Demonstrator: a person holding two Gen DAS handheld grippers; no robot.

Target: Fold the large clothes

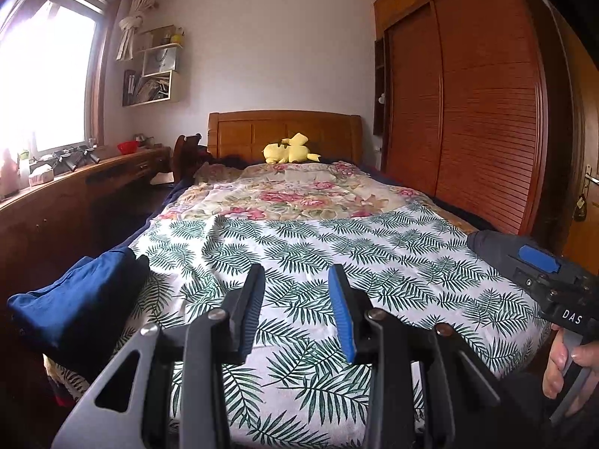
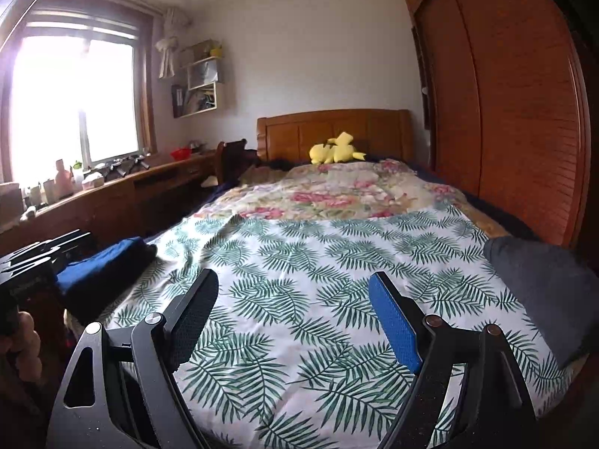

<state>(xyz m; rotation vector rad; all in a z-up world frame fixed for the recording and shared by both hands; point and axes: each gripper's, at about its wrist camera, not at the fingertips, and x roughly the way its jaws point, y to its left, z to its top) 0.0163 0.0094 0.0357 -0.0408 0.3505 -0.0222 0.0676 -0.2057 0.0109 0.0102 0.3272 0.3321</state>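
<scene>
Clothes, two lots, on a bed. Blue garment: folded, at the left edge of the left-wrist frame, lying on the bed's near left corner, partly over the side. Grey garment: a bundle at the right edge of the right-wrist frame, on the bed's near right side (how neatly folded, I cannot tell).

Leaf sheet: white with green fronds, spread across the near half of the bed, mid-frame. Floral quilt beyond it, upper centre. Yellow plush against the headboard.

Left gripper: lower centre of its own view, jaws partly apart, nothing between them, held above the sheet. Right gripper: lower centre of its view, jaws wide apart, empty, also above the sheet.

Hands: right hand at the lower right of the left-wrist frame, left hand at the lower left of the right-wrist frame.

Wardrobe at right; window and desk at left.
</scene>
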